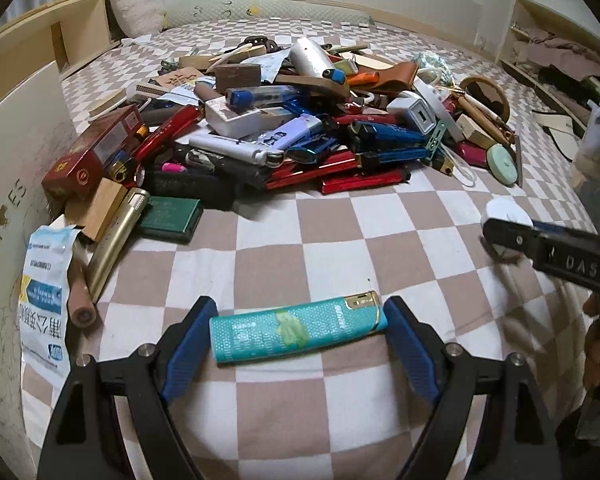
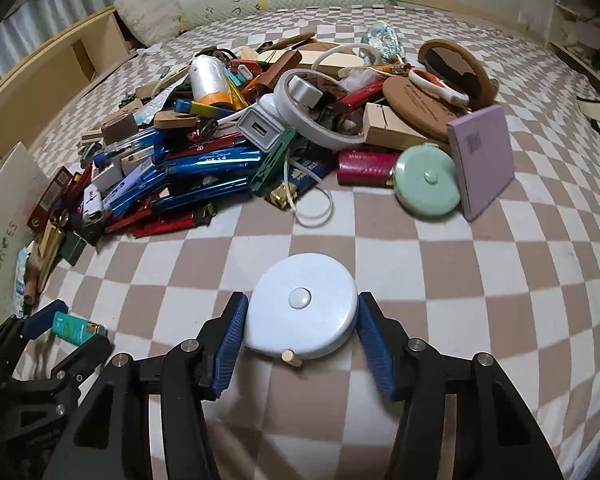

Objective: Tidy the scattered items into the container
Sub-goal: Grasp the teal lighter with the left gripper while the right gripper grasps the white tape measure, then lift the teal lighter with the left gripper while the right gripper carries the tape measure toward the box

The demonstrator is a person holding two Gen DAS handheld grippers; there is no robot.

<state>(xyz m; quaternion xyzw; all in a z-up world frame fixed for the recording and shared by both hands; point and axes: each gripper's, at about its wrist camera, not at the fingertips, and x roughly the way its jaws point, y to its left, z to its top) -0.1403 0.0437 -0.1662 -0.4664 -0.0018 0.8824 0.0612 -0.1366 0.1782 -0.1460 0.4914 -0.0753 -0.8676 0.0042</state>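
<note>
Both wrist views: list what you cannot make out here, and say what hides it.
- Container: neither view shows an opening; only a white panel lettered "SHOES", cut by the left wrist view's left edge.
- Left gripper: contact with the teal lighter is unclear; the ends meet the pads.
- Right gripper: same doubt around the blue tape measure.
- Pile: lower items buried under upper ones.

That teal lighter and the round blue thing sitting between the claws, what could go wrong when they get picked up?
The teal lighter lies lengthwise across the left claw, touching both fingers at its ends; squeezed endwise, it might twist or pop out.

The pale blue tape measure is round and smooth, so the right claw could let it slip forward.

The two claws work close together, so they might bump when lifting.
</note>
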